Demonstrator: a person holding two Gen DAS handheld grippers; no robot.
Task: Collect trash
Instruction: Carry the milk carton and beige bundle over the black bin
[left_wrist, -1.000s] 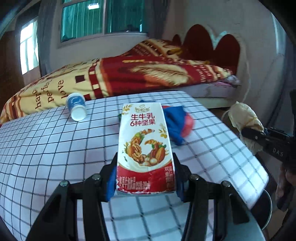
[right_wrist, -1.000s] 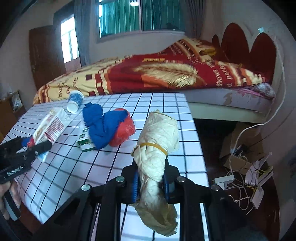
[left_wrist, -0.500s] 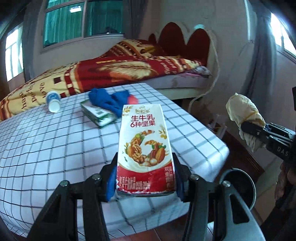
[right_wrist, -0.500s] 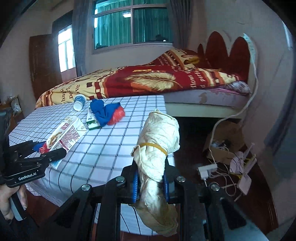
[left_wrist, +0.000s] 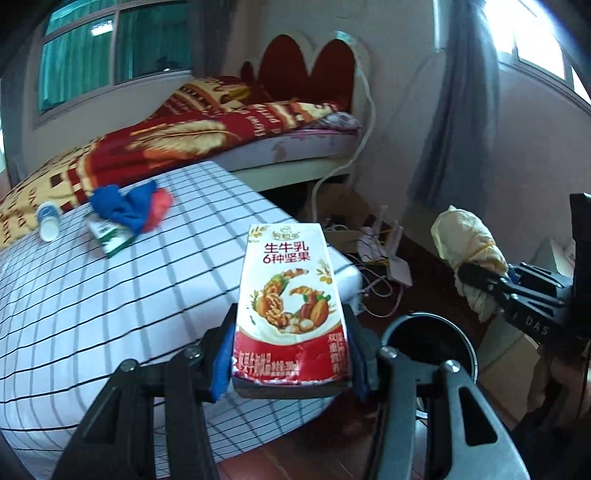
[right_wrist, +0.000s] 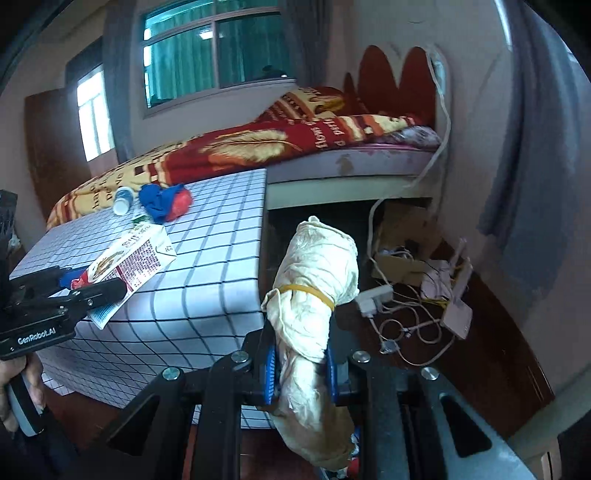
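My left gripper (left_wrist: 290, 363) is shut on a red and white milk carton (left_wrist: 290, 302), held in the air past the corner of the checked table (left_wrist: 110, 295). My right gripper (right_wrist: 301, 363) is shut on a cream paper bundle (right_wrist: 314, 288) tied with a rubber band, held to the right of the table over the floor. The bundle also shows in the left wrist view (left_wrist: 467, 240), and the carton in the right wrist view (right_wrist: 129, 262). A black round bin (left_wrist: 428, 347) stands on the floor just right of the carton, below the bundle.
On the table lie a blue cloth (left_wrist: 125, 206) over a red thing, a small green and white carton (left_wrist: 109, 236) and a white bottle (left_wrist: 48, 221). A bed (right_wrist: 295, 147) stands behind. Cables and a power strip (right_wrist: 406, 306) litter the floor on the right.
Both grippers have swung right and back off the table with their loads. The black bin has come fully into the left wrist view, closer under the carton.
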